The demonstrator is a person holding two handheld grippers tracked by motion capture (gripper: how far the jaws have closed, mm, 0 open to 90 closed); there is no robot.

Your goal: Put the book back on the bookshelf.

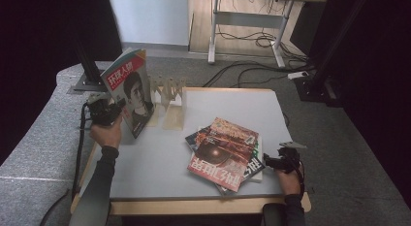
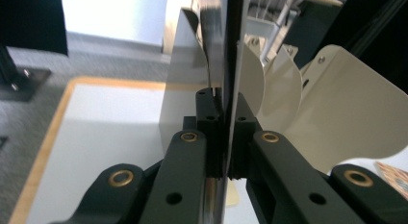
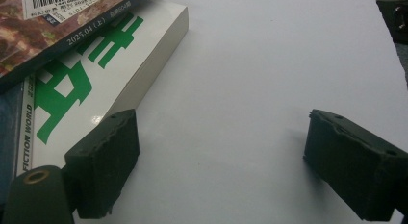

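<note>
- The magazine (image 1: 130, 91) stands upright at the table's (image 1: 155, 163) ten o'clock edge, long axis vertical, cover facing five o'clock.
- Red title band above a portrait; glossy.
- Left tongs (image 1: 107, 112) are clenched on its lower edge (image 2: 226, 132); its back is hidden.
- Right tongs (image 3: 219, 161) are released, beside the magazine stack (image 1: 225, 151).
</note>
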